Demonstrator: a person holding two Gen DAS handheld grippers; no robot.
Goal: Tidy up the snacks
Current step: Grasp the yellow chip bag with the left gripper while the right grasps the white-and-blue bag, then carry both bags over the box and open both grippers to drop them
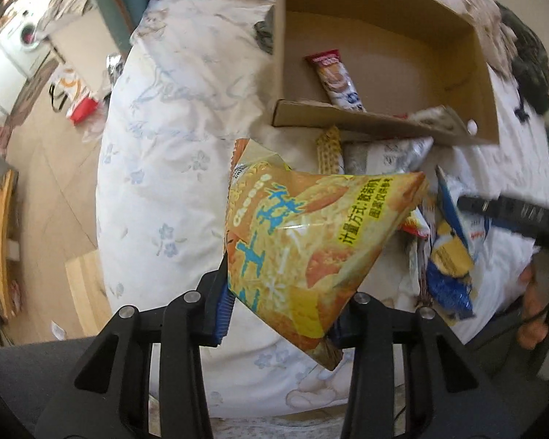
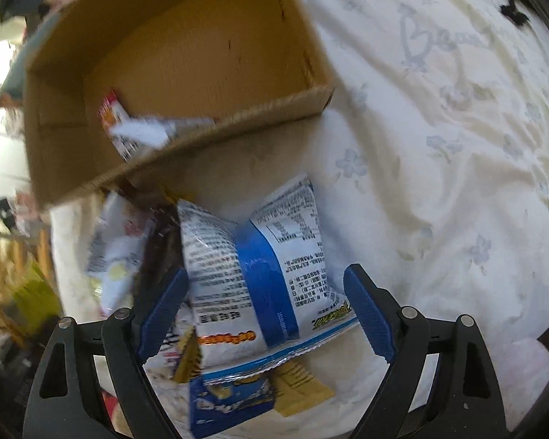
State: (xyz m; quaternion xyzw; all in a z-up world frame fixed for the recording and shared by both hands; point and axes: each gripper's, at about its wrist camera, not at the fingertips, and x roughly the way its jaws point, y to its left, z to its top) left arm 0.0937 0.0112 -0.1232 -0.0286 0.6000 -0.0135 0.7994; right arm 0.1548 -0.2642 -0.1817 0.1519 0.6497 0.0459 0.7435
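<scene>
Left wrist view: left gripper (image 1: 280,314) pinches an orange cheese snack bag (image 1: 311,241) by one corner (could slip); right gripper (image 2: 265,314) gapes, empty.

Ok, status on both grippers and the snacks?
Left gripper shut on orange cheese bag. Right gripper open over white-blue packet. Cardboard box holds one snack bar. Nothing blocking.

Soft daylight fills both fisheye views, glare glints on the orange snack bag (image 1: 303,241), edges bend and darken, and the cardboard box (image 2: 73,168) smears with motion blur.
</scene>
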